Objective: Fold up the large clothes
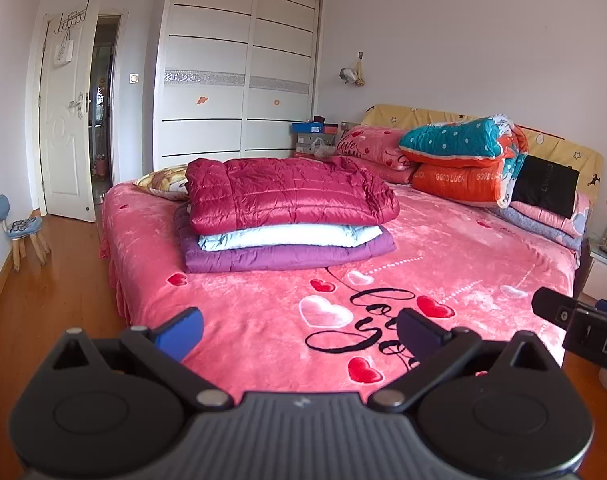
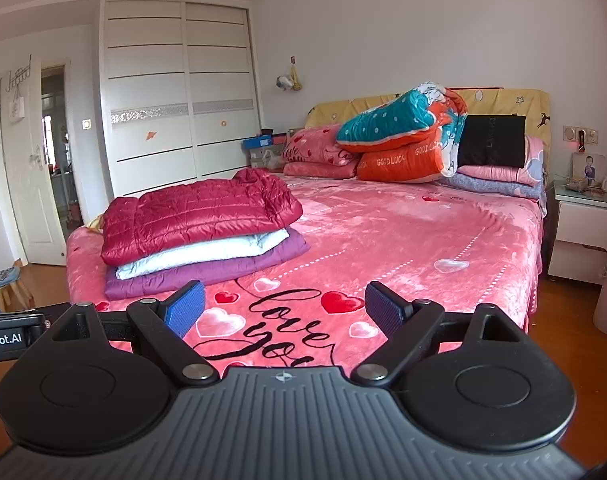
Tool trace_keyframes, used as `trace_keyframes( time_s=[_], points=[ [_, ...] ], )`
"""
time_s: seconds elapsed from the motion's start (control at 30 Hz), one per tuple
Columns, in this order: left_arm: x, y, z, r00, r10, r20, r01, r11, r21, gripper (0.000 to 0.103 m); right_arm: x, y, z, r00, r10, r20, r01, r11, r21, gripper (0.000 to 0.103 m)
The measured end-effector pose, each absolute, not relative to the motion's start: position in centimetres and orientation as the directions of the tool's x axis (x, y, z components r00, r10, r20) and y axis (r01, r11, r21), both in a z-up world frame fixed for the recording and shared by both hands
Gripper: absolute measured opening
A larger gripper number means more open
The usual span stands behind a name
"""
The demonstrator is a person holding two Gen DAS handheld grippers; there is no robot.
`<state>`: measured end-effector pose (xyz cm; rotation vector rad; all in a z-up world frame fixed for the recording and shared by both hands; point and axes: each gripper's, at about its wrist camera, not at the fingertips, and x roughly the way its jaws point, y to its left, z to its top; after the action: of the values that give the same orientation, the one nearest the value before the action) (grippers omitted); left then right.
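Holding my left tongs (image 1: 299, 334) and right tongs (image 2: 284, 307) spread wide and pinching nothing, I hover both at the near edge of the pink bed (image 2: 403, 232). Farther off to the left, three folded jackets are stacked: purple jacket (image 2: 207, 270), white jacket (image 2: 199, 254), red jacket (image 2: 195, 216) on top. Quilts (image 2: 403, 136) are piled by the far headboard.

My left claw (image 1: 299, 334) wore matte black: two round housings, a ribbed grey centre plate with a small emblem, silver pivot screws, and blue textured pads (image 1: 181, 334) on angled black arms. My right claw (image 2: 283, 312) matched it, with blue pads (image 2: 185, 312), and white "Robot.AI" lettering showed beside it.
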<state>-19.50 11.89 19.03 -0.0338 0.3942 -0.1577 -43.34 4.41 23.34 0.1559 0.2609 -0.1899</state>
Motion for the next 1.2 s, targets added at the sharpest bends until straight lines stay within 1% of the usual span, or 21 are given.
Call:
trace_keyframes(
  time_s=[1.2],
  points=[
    [-17.3, 13.8, 16.5, 0.892, -0.111, -0.438, 0.08, 0.993, -0.087, 0.102, -42.0, 2.4, 22.6, 0.935, -0.117, -0.335, 0.156, 0.983, 0.093, 0.103]
  ],
)
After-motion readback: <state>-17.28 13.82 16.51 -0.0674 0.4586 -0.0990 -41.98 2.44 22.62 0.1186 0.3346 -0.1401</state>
